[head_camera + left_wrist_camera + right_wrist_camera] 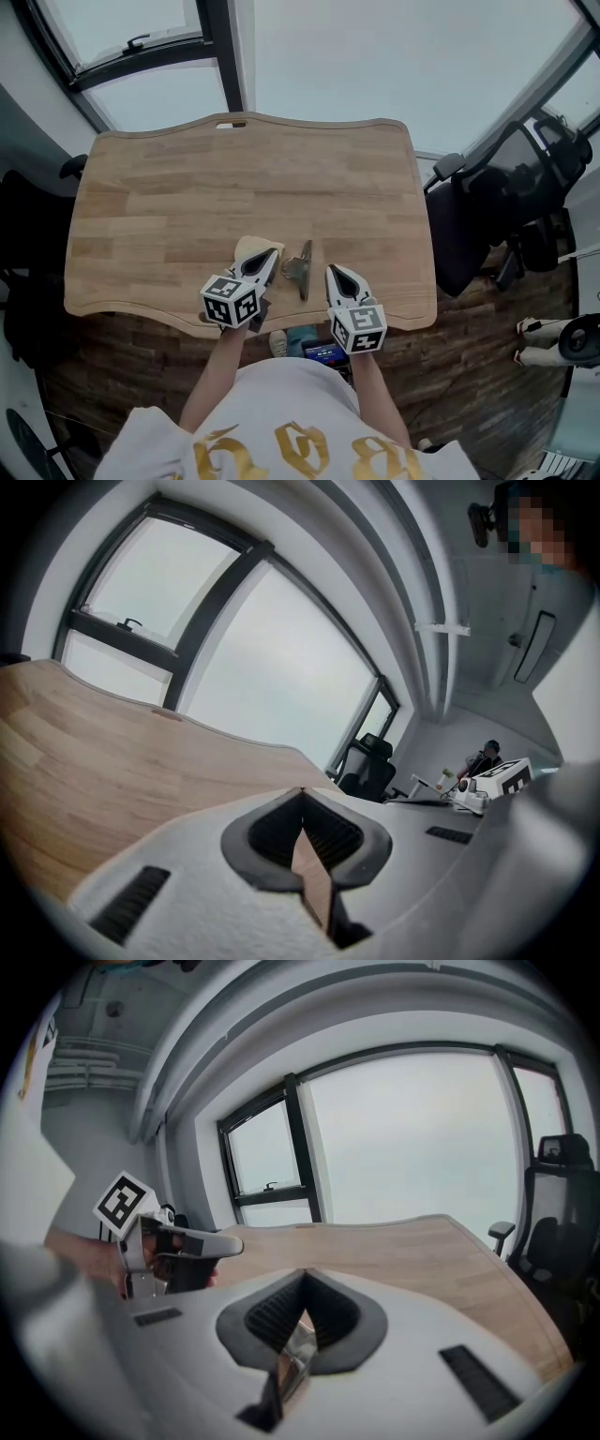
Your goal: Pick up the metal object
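Note:
The metal object (301, 269), a dull hinge-like piece with a long thin bar, lies on the wooden table (234, 178) near its front edge. It sits between my two grippers and neither touches it. My left gripper (272, 255) is just to its left, jaws shut with nothing between them (302, 789). My right gripper (332, 270) is just to its right, tips closed together and empty (304, 1274). In the right gripper view a sliver of the metal object (298, 1354) shows through the gap below the closed jaws, and the left gripper (178, 1246) appears at the left.
A pale tan flat piece (251, 248) lies on the table under the left gripper. A black office chair (487, 216) stands off the table's right edge. Large windows (150, 56) run behind the far edge. The person's legs and shoes are below the front edge.

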The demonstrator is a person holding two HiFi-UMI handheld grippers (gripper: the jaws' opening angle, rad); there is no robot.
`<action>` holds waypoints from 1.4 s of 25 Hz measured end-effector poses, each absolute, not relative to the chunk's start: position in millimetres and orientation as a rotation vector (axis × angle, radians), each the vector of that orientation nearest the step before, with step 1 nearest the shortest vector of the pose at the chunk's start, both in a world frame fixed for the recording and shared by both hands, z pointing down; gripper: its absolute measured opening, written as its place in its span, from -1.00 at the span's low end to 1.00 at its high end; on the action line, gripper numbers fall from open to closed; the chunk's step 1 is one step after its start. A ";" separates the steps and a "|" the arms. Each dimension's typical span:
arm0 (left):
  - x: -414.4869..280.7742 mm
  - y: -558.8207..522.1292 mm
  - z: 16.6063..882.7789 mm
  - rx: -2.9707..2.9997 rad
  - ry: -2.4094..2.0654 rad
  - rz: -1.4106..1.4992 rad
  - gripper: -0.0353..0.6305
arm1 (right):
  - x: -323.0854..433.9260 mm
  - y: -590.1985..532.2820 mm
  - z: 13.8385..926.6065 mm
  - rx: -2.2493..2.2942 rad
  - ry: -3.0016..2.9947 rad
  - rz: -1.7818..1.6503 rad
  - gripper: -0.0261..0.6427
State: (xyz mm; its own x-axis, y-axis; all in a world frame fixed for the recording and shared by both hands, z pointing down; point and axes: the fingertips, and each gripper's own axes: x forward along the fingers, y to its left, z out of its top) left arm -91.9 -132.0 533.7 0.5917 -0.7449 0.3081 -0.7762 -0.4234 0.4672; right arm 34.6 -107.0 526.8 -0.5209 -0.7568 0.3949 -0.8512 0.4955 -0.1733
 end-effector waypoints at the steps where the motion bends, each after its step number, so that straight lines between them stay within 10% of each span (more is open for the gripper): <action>1: -93.0 -133.0 535.3 2.240 -1.202 0.067 -0.83 | 35.0 -108.1 528.5 1.362 -2.475 0.511 -0.89; 35: -63.2 -124.6 649.1 1.931 -0.891 0.281 -0.82 | 54.8 -120.7 608.3 1.320 -2.294 0.685 -0.89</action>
State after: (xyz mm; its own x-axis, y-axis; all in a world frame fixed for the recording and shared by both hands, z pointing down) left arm -63.2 -124.6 649.1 0.7073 -0.4671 0.5306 -0.6869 -0.2772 0.6718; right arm 54.8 -120.7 608.3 -0.4706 -0.6778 0.5650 -0.8766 0.4323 -0.2115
